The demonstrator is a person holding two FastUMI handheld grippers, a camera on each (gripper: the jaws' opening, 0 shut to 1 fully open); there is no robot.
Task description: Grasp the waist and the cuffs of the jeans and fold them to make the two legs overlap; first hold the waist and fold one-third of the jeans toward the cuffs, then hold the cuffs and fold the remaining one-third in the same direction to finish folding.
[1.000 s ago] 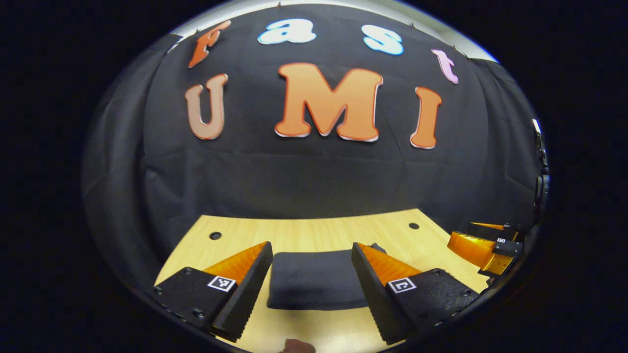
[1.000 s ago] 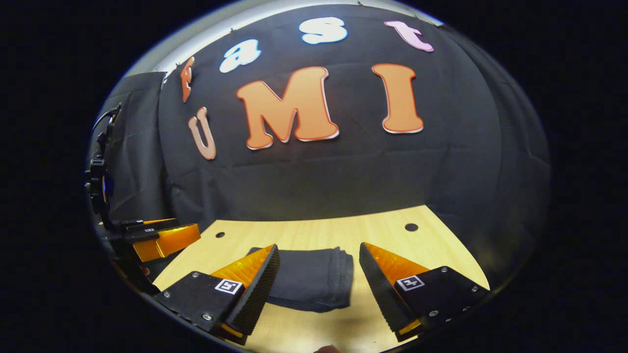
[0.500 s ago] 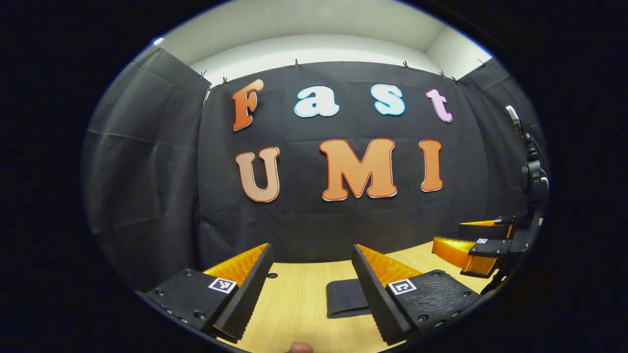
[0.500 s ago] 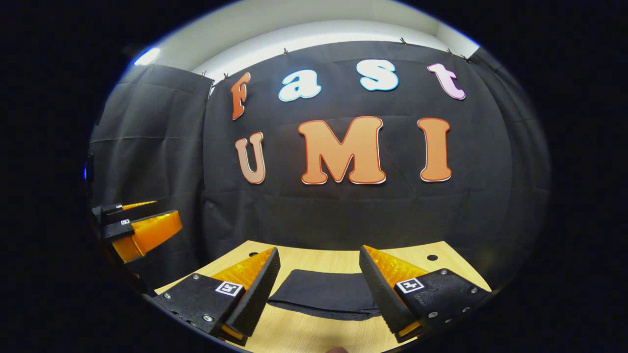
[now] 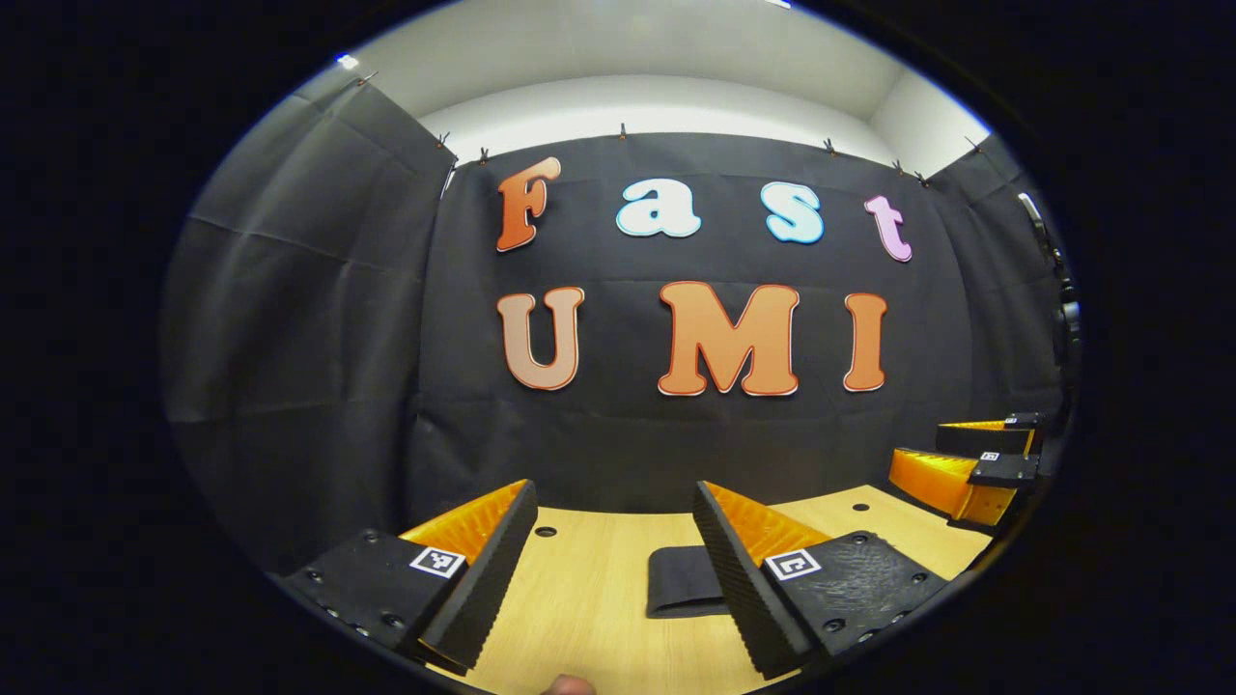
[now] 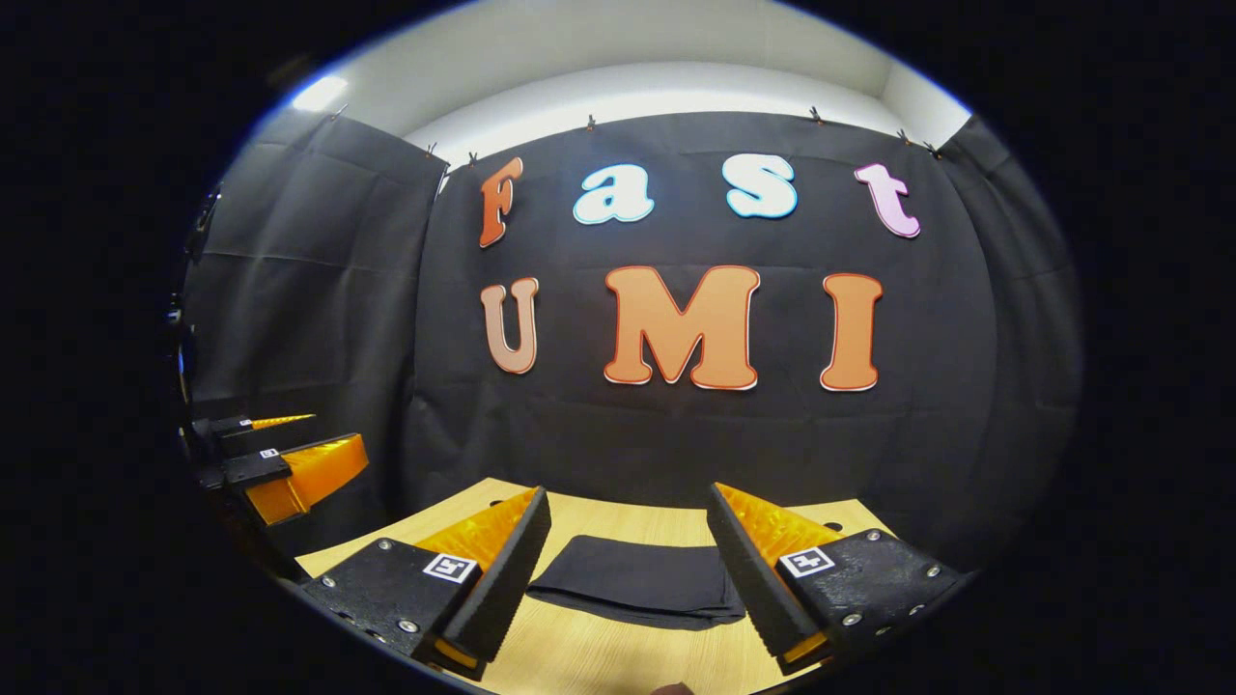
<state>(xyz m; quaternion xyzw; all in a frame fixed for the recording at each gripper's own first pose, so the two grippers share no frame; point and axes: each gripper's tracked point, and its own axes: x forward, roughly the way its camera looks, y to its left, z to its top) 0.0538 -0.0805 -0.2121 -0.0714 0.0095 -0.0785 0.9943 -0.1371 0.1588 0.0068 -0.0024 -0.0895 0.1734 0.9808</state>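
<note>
My grippers, left and right, gape empty; the folded jeans lie ahead, nearer my right.

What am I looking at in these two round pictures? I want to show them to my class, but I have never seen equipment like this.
There is no robot here. A person holds a two-finger gripper in each hand, and a small wide-angle camera rides on each one, looking forward along its fingers.

In the left gripper view, the left gripper shows at the bottom, its fingers apart. The right gripper appears farther off at the right edge.

In the right gripper view, the right gripper shows at the bottom, also open, with the left gripper off to the left.

On the wooden table lies a pair of dark jeans, folded into a compact, flat bundle. The same jeans show in the left gripper view. Nothing is held: both grippers hover above the table, apart from the jeans. Black cloth walls surround the booth.
</note>
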